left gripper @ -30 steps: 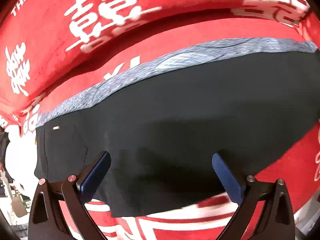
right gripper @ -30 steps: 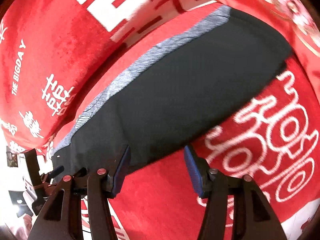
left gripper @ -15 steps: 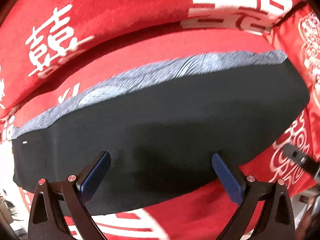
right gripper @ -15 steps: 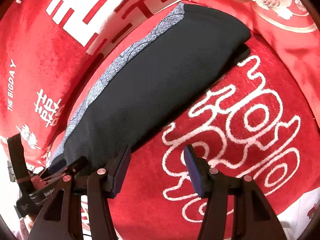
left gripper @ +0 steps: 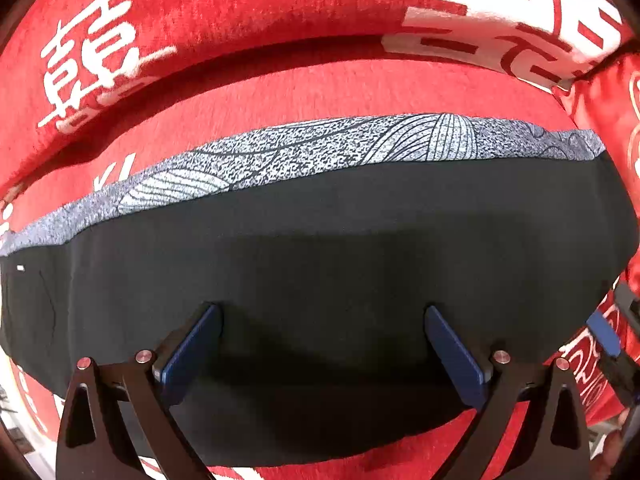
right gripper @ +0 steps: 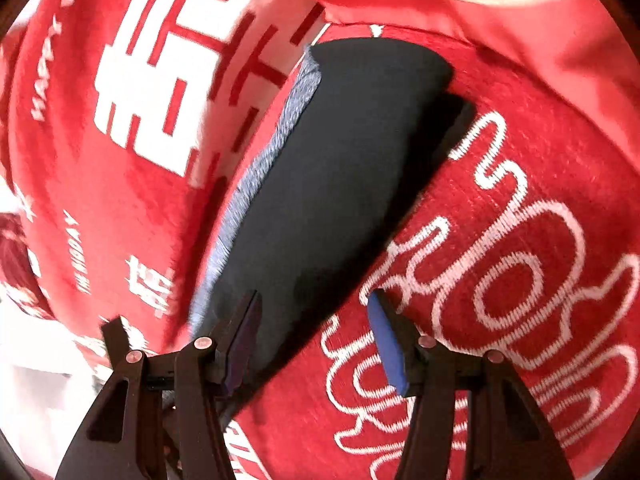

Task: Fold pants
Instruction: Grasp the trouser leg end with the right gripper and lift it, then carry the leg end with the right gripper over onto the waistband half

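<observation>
The pants (left gripper: 320, 264) are smooth black cloth, folded into a long flat strip with a speckled gray band (left gripper: 304, 152) along the 12 o'clock edge. They lie on a fuzzy red blanket (left gripper: 280, 88) with white letters. The left gripper (left gripper: 322, 344) hangs over them, fingers wide apart, holding nothing. The right gripper (right gripper: 316, 340) sits at the strip's 6 o'clock end, fingers also wide apart and holding nothing.

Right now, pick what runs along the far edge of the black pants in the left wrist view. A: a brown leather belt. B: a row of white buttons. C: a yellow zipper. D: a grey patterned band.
D: a grey patterned band with fine line drawings runs along the far edge of the black pants, next to the red cover.
</observation>
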Available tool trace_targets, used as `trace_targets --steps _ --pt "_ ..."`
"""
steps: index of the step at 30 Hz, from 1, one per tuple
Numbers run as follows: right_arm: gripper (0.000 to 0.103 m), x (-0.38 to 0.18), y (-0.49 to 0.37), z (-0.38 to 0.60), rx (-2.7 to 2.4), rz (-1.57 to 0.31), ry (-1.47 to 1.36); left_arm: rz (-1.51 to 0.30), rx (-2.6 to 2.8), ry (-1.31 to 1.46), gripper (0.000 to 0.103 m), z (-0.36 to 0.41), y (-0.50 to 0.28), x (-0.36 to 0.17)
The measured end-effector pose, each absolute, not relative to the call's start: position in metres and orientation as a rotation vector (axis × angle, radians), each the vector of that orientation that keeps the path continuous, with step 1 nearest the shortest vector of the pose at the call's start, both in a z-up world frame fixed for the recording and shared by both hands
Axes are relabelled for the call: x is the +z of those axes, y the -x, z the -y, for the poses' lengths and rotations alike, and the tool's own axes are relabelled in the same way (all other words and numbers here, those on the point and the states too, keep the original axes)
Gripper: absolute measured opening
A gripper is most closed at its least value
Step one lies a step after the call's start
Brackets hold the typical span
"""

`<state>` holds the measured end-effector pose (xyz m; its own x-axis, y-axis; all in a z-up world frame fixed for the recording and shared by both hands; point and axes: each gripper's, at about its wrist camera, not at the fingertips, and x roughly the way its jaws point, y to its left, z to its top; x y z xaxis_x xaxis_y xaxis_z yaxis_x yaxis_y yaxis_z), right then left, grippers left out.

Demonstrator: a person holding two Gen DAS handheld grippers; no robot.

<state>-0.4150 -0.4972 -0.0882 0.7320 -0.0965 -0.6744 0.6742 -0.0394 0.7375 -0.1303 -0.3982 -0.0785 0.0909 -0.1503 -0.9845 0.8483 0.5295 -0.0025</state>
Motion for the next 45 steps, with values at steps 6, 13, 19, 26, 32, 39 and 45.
trace_targets --steps 6,13,19,26,32,39,45 --pt "0.059 -0.100 0.416 0.512 -0.632 -0.296 -1.513 -1.239 -0.860 -0.709 0.102 0.398 0.134 -0.079" --pt "0.014 -0.108 0.401 0.536 -0.617 -0.277 -1.654 -1.201 -0.904 -0.698 0.066 0.408 0.132 -0.045" --pt "0.013 -0.053 0.380 0.533 -0.579 -0.357 -1.441 -1.251 -0.986 -0.688 0.066 0.428 0.148 -0.073" --pt "0.013 -0.019 0.347 0.525 -0.574 -0.488 -1.266 -1.161 -1.045 -0.652 0.067 0.421 0.151 -0.078" --pt "0.013 0.012 0.317 0.511 -0.580 -0.573 -1.120 -1.246 -1.072 -0.596 0.068 0.407 0.129 -0.057" --pt "0.014 0.048 0.240 0.458 -0.530 -0.754 -0.819 -1.239 -1.030 -0.511 0.087 0.333 0.060 -0.028" --pt "0.027 0.029 0.149 0.383 -0.469 -0.961 -0.534 -1.271 -0.811 -0.510 0.087 0.255 -0.020 -0.037"
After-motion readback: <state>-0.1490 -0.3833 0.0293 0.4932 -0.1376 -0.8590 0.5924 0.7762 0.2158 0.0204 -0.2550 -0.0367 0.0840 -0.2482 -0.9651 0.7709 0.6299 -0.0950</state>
